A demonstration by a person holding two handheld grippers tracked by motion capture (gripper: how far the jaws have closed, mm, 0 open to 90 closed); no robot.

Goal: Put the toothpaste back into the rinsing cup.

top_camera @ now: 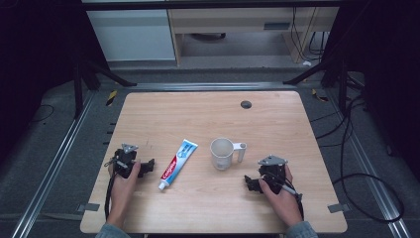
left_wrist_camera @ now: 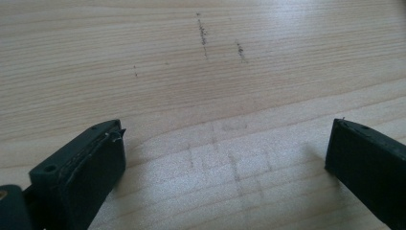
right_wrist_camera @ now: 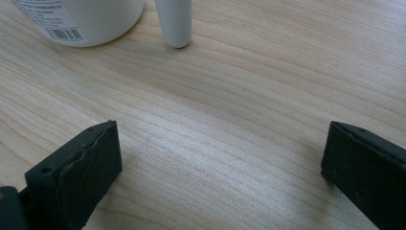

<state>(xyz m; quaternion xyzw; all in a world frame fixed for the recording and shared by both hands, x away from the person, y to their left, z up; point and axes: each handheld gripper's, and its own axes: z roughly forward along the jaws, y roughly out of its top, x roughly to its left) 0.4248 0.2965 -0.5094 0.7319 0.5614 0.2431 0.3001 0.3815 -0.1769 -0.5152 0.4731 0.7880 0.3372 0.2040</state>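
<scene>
A white mug (top_camera: 222, 153) with its handle to the right stands upright near the middle of the wooden table (top_camera: 208, 111). A blue, white and red toothpaste tube (top_camera: 178, 163) lies flat to its left, cap towards me. My left gripper (top_camera: 148, 166) rests low on the table just left of the tube, jaws wide open over bare wood (left_wrist_camera: 225, 158). My right gripper (top_camera: 249, 182) sits right of and nearer than the mug, open with nothing between its jaws (right_wrist_camera: 222, 158). The mug's base (right_wrist_camera: 91, 21) and handle (right_wrist_camera: 174, 21) show at the top of the right gripper view.
A dark round grommet (top_camera: 246, 104) is set in the table near its far edge. Faint pencil-like marks (left_wrist_camera: 203, 33) streak the wood ahead of the left gripper. Black cables (top_camera: 346, 148) lie on the floor to the right of the table.
</scene>
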